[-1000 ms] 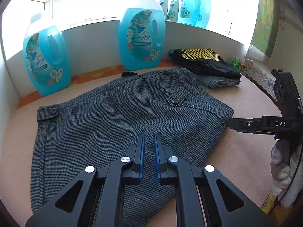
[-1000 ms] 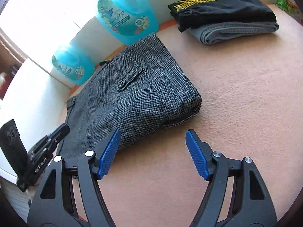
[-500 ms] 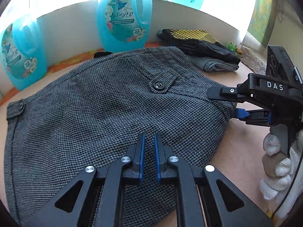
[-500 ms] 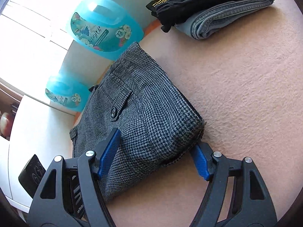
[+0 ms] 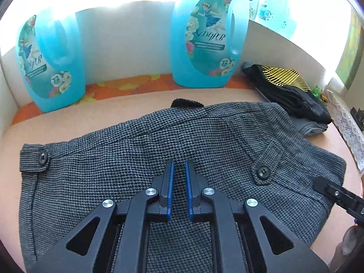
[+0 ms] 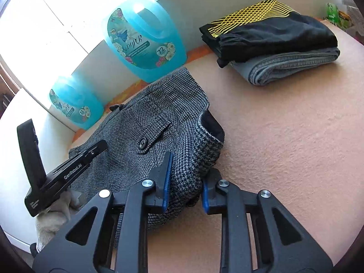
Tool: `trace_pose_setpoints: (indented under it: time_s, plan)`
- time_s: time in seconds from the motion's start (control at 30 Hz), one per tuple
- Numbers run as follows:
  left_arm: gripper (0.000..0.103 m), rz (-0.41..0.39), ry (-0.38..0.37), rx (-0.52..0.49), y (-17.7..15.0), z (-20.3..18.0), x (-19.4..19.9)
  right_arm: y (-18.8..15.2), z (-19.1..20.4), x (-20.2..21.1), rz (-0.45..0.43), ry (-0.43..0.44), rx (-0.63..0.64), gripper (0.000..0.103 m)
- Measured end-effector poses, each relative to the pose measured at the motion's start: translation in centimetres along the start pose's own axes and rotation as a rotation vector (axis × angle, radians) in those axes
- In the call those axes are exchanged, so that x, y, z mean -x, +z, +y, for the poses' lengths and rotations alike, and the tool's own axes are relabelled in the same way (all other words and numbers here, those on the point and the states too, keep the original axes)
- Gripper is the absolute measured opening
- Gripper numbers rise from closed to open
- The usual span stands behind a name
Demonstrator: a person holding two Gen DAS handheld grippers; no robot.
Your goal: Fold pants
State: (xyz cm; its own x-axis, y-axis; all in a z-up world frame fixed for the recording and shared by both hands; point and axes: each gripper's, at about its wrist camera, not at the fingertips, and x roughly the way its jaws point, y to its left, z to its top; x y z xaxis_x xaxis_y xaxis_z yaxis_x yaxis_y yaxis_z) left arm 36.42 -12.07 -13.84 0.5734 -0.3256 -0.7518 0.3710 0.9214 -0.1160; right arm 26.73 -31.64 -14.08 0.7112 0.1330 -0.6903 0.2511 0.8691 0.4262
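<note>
The grey houndstooth pants (image 5: 141,166) lie folded on the peach table top (image 6: 284,141). My left gripper (image 5: 179,170) is shut with a narrow gap, resting over the middle of the pants and holding nothing. My right gripper (image 6: 185,177) is shut on the folded right edge of the pants (image 6: 159,122) and lifts that edge a little, so the dark lining shows. The left gripper also shows in the right wrist view (image 6: 95,150), and the right gripper's tip in the left wrist view (image 5: 327,188).
Two blue detergent jugs (image 5: 207,36) (image 5: 47,61) stand against the white back wall. A stack of folded clothes, black with yellow mesh over grey denim (image 6: 273,45), lies at the back right. A lace cloth (image 5: 343,122) hangs at the right edge.
My right gripper has closed its open jaws around the folded right edge of the pants and raised it. My left gripper has stayed shut over the pants, shifting slightly.
</note>
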Motion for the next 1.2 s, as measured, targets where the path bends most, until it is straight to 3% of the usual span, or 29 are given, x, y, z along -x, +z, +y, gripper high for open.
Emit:
trace_pose_setpoints:
  time_s: [0.2, 0.3, 0.43, 0.6, 0.7, 0.83, 1.0, 1.2]
  plan:
    - [0.008, 0.022, -0.015, 0.011, -0.5, 0.6, -1.0, 0.5, 3.0, 1.4, -0.070, -0.036, 0.134, 0.020]
    - [0.008, -0.008, -0.026, 0.010, -0.7, 0.9, 1.1, 0.9, 4.7, 2.2, -0.097, -0.035, 0.184, 0.020]
    - [0.008, -0.017, -0.081, -0.015, -3.3, 1.0, 4.7, 1.3, 6.6, 3.0, -0.123, -0.028, 0.239, 0.019]
    - [0.008, 0.088, -0.124, -0.013, -6.5, 1.6, 4.1, 1.2, 9.5, 3.4, -0.150, -0.025, 0.306, 0.019]
    - [0.008, 0.072, -0.136, 0.025, -6.8, 2.8, 5.3, 1.0, 11.5, 3.8, -0.164, -0.023, 0.354, 0.019]
    - [0.008, -0.057, -0.123, 0.084, -6.8, 6.0, 10.7, 0.3, 14.9, 4.3, -0.174, -0.008, 0.438, 0.018]
    - [0.008, -0.211, -0.017, 0.155, -8.2, 11.7, 17.9, -1.3, 19.7, 4.2, -0.176, 0.027, 0.568, 0.017]
    - [0.008, -0.304, 0.084, 0.303, -10.9, 18.6, 22.8, -6.1, 26.5, 2.1, -0.132, 0.077, 0.787, 0.014]
